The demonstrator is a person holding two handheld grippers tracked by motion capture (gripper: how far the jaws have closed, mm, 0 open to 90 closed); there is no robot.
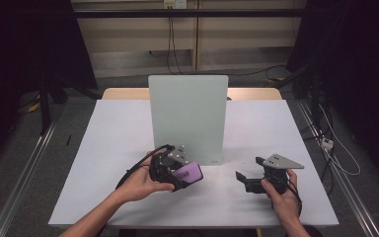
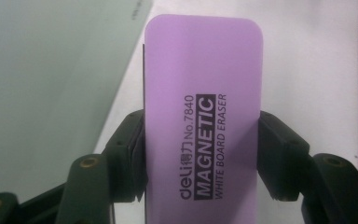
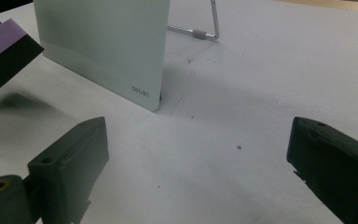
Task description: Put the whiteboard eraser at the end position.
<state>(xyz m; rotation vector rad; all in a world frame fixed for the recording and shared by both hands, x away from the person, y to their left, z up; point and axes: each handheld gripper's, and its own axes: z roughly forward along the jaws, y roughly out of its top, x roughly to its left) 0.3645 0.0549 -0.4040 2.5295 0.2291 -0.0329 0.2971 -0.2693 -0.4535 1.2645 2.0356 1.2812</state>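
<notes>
Left gripper (image 2: 200,154) clenched on purple whiteboard eraser (image 2: 203,107), just before upright board (image 1: 187,116), right gripper (image 1: 249,178) released, beside board's right edge.

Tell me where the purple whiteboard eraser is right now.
In the high view the purple eraser sits left of centre, clamped in the left claw just in front of the upright whiteboard, above the white table.

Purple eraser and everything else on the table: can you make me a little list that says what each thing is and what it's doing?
eraser: purple, printed "magnetic white board eraser", clamped by its long sides
left gripper: shut on the eraser, near the board's foot
whiteboard: pale, upright on a wire stand, mid-table
right gripper: jaws wide apart, nothing between them
table: white top with a few dark specks
</notes>
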